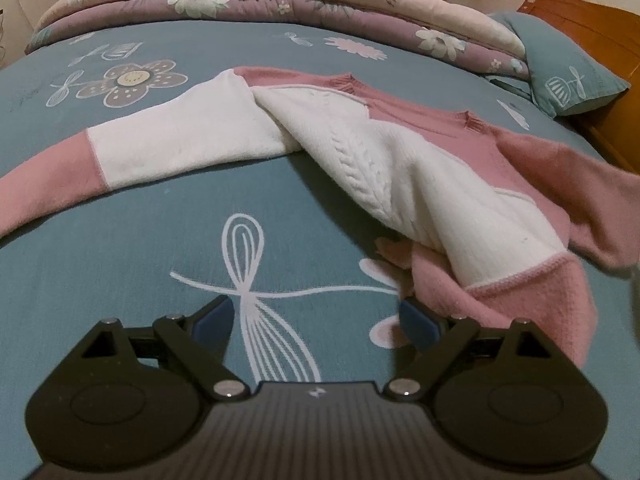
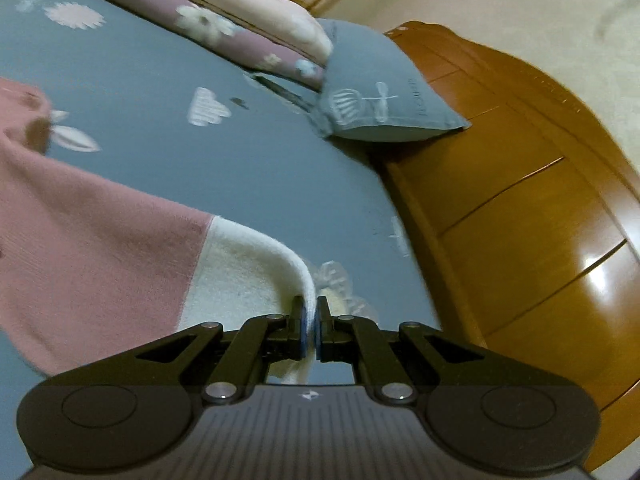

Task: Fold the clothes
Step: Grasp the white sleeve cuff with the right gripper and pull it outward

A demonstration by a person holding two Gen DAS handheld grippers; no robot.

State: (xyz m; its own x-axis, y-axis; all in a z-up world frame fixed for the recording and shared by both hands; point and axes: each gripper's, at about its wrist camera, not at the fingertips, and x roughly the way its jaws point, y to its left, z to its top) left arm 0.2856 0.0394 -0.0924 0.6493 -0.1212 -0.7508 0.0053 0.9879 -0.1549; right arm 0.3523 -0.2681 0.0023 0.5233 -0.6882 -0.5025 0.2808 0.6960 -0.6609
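While the right gripper [image 2: 311,320] pinched the white edge of the pink-and-white sweater [image 1: 400,168], the left gripper [image 1: 316,320] hung wide open and empty. Carrying that edge low and taut would suit. The sweater lay across the bed [image 1: 160,240], collar toward the quilt [image 1: 240,4], sleeves outstretched sideways.

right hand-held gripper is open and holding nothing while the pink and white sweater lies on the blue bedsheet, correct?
Not quite. The right hand-held gripper is shut on the white edge of the sweater, as the right wrist view shows. The rest holds: the pink and white sweater lies on the blue bedsheet.
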